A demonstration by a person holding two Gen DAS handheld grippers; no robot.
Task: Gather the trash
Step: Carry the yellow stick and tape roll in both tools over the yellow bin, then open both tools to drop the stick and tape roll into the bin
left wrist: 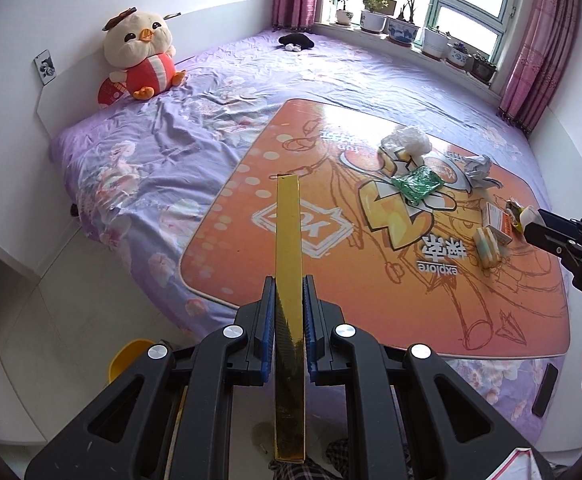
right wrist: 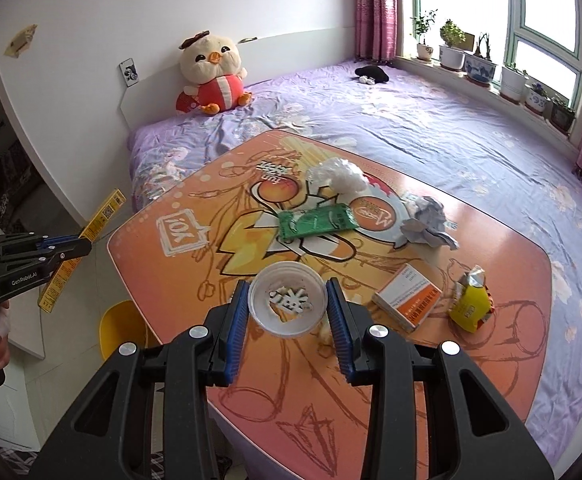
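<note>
Trash is clamped in both grippers: left gripper [left wrist: 289, 312] pinches the long yellow cardboard box [left wrist: 289, 264]. Right gripper [right wrist: 287, 312] squeezes the translucent plastic cup [right wrist: 287, 300]; excess pressure may crush it.

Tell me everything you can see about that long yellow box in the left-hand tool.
The box is long, narrow and flat, glossy gold-yellow, apparently cardboard. The right view shows a broad face with a printed code and dark text. The left gripper is shut on it, its blue-padded fingers pressing both sides partway along, so one end juts forward and the other trails back. It hangs in the air beside the orange board, touching only the fingers.
</note>
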